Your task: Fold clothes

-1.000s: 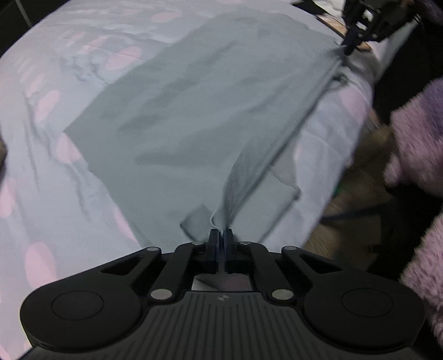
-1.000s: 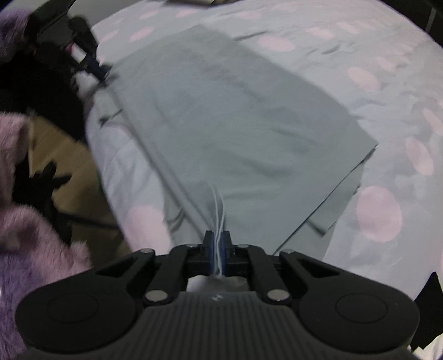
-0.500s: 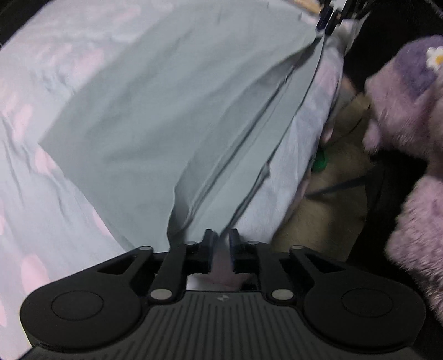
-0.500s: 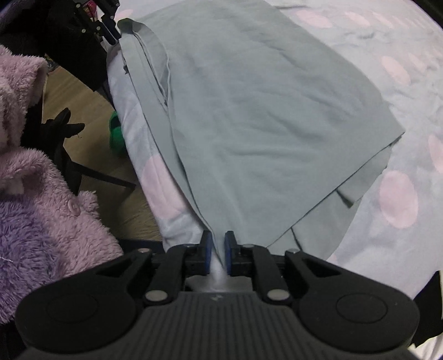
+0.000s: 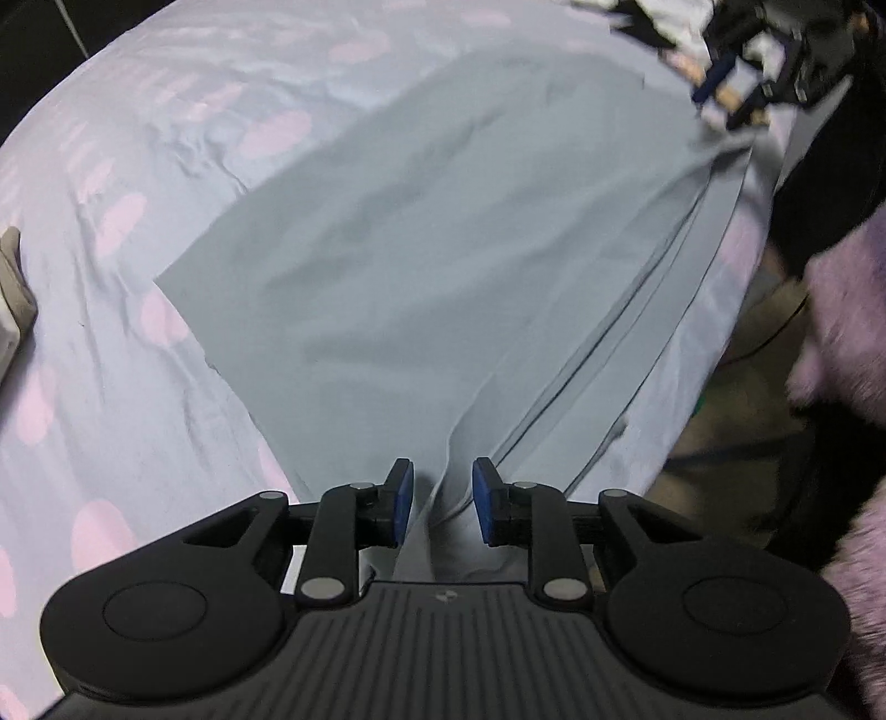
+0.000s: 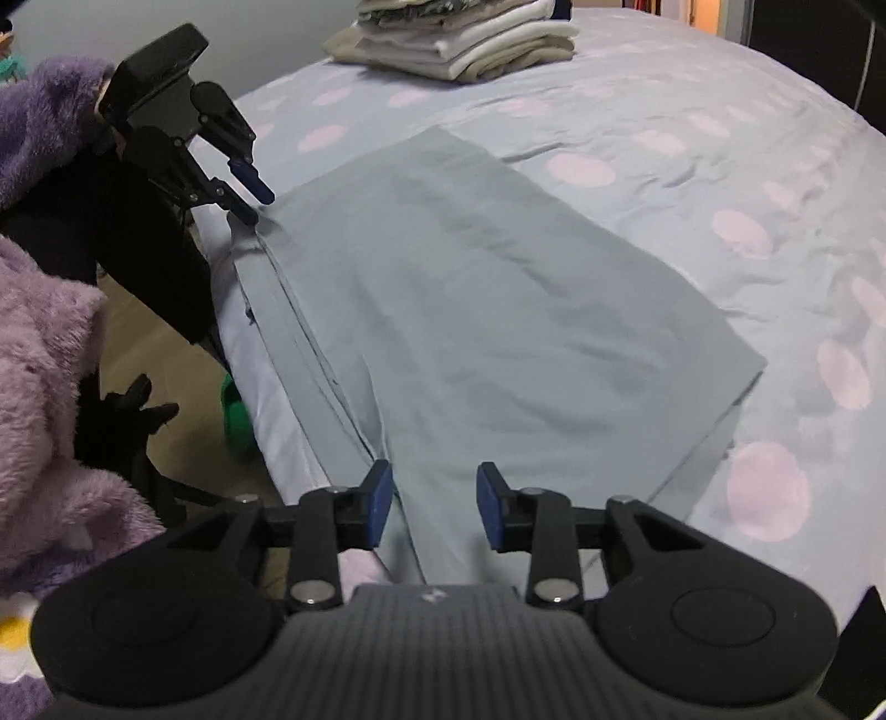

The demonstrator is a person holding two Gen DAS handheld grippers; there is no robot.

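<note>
Both my claws, left gripper [image 5: 437, 501] and right gripper [image 6: 434, 504], gape wide over the grey garment [image 6: 498, 321], whose near edge disappears beneath them.

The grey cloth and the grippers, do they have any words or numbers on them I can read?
No readable text anywhere.
Grey cloth: plain, no label showing.
Left gripper and right gripper: only a tiny mark on each body, too small to read.
Stack of folded clothes: no writing visible.
</note>
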